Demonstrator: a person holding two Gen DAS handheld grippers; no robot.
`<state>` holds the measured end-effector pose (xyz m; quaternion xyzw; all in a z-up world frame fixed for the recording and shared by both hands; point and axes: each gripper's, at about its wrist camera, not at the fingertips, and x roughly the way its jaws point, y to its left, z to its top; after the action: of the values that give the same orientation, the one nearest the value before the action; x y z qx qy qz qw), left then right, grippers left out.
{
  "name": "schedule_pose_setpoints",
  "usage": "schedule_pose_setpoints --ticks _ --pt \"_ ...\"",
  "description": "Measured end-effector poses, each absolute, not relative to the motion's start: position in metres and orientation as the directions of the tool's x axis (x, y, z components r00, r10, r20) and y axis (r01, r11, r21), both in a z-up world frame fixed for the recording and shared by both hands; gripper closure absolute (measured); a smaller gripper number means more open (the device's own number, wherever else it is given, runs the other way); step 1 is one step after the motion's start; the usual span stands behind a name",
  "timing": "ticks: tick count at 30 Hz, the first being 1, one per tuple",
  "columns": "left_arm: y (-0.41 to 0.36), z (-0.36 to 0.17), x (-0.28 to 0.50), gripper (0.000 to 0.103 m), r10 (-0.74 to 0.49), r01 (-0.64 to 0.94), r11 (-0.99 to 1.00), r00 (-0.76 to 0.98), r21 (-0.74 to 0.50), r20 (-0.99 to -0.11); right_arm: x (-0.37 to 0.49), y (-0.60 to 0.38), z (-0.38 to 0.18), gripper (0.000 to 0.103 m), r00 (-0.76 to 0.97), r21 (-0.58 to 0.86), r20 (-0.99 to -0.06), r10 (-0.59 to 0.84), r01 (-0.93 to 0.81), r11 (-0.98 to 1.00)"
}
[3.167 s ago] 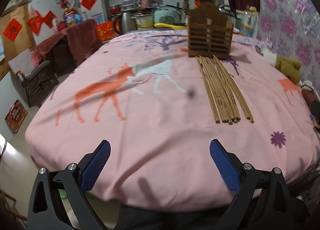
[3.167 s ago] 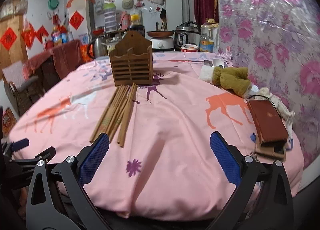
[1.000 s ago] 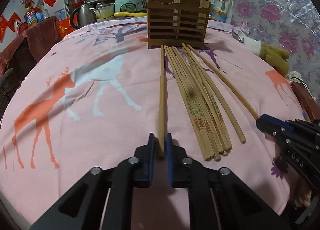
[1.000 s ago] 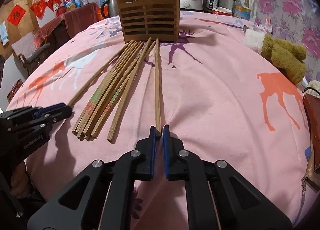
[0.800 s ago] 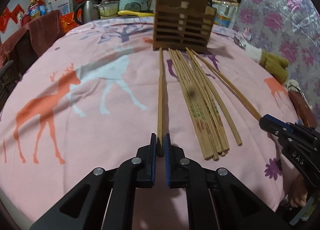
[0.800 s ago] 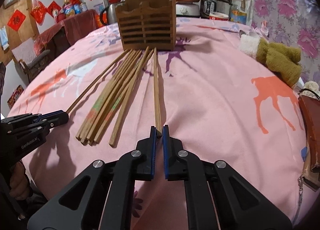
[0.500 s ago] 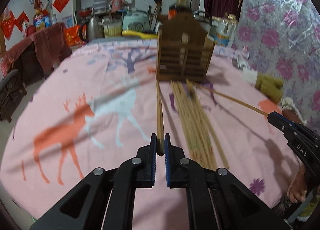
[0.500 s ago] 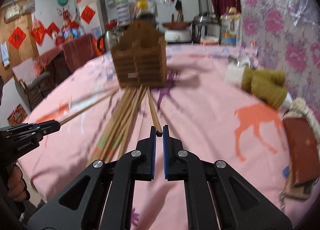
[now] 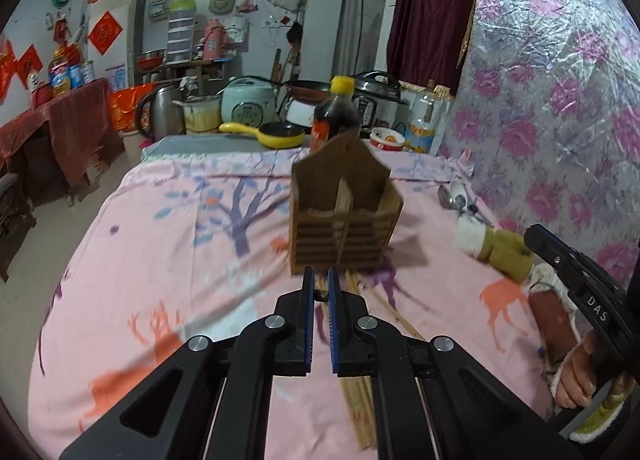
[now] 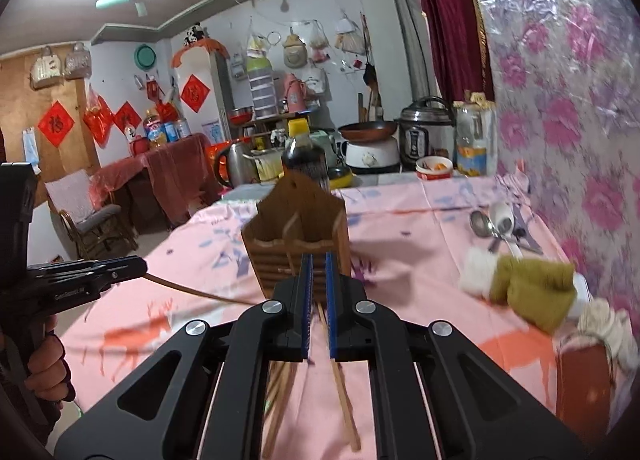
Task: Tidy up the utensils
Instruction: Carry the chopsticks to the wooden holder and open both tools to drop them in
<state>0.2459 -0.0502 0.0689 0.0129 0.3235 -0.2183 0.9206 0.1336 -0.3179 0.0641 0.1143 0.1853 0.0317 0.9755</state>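
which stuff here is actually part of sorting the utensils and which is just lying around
Part of the job:
- left gripper, shut on a chopstick
- right gripper, shut on another chopstick
- loose chopsticks on the cloth
- wooden holder

Lying about:
- plush toy
- spoons
- sauce bottle
- yellow pan

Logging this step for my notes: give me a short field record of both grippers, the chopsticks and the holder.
left gripper: jaws shut on one chopstick, raised off the table
right gripper: jaws shut on one chopstick
loose chopsticks: lying bundled on the pink tablecloth
wooden holder: upright behind the bundle, its visible compartments look empty
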Motion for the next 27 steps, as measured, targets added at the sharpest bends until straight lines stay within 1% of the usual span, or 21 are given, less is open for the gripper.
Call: schedule_pose_setpoints --ticks 3,4,6,8,10,13,16,18,20,24,27 --pt "-0.060 0.086 0.259 0.096 -0.394 0.424 0.900 0.697 -0.099 -0.599 0.151 -0.318 0.068 0.095 0.901 0.230 -0.403 0.162 -0.072 0.971" --pt "-0.061 0.089 0.261 0.096 -0.398 0.428 0.898 0.697 -0.099 -0.596 0.155 -0.319 0.063 0.089 0.885 0.242 -0.427 0.183 -0.083 0.967" --pt "-0.063 0.090 0.263 0.097 -0.403 0.434 0.895 0.695 -0.099 -0.595 0.157 -0.316 0.045 0.089 0.851 0.240 -0.481 0.211 -0.103 0.965" --pt "-0.066 0.087 0.263 0.097 -0.399 0.436 0.896 0.700 -0.088 -0.592 0.152 -0.311 0.012 0.089 0.811 0.219 -0.549 0.202 -0.093 0.971" --pt "-0.069 0.084 0.265 0.097 -0.398 0.437 0.895 0.699 -0.086 -0.594 0.147 -0.310 -0.021 0.089 0.759 0.228 -0.617 0.207 -0.079 0.970" --pt "-0.072 0.082 0.269 0.097 -0.398 0.440 0.894 0.696 -0.084 -0.597 0.138 -0.312 -0.060 0.089 0.689 0.238 -0.695 0.205 -0.047 0.970" --pt "-0.074 0.080 0.269 0.097 -0.395 0.442 0.894 0.701 -0.073 -0.593 0.130 -0.311 -0.079 0.088 0.657 0.233 -0.725 0.205 -0.046 0.971" --pt "-0.074 0.079 0.270 0.097 -0.392 0.440 0.895 0.703 -0.072 -0.594 0.126 -0.310 -0.083 0.082 0.653 0.234 -0.728 0.211 -0.053 0.971" --pt "-0.074 0.078 0.270 0.097 -0.390 0.435 0.897 0.701 -0.075 -0.597 0.121 -0.308 -0.083 0.063 0.664 0.222 -0.719 0.204 -0.059 0.973" --pt "-0.074 0.077 0.271 0.097 -0.387 0.434 0.898 0.698 -0.075 -0.602 0.121 -0.304 -0.083 0.062 0.670 0.205 -0.716 0.196 -0.067 0.976" --pt "-0.075 0.073 0.274 0.097 -0.384 0.430 0.899 0.688 -0.081 -0.615 0.127 -0.304 -0.091 0.062 0.661 0.187 -0.730 0.172 -0.048 0.981"
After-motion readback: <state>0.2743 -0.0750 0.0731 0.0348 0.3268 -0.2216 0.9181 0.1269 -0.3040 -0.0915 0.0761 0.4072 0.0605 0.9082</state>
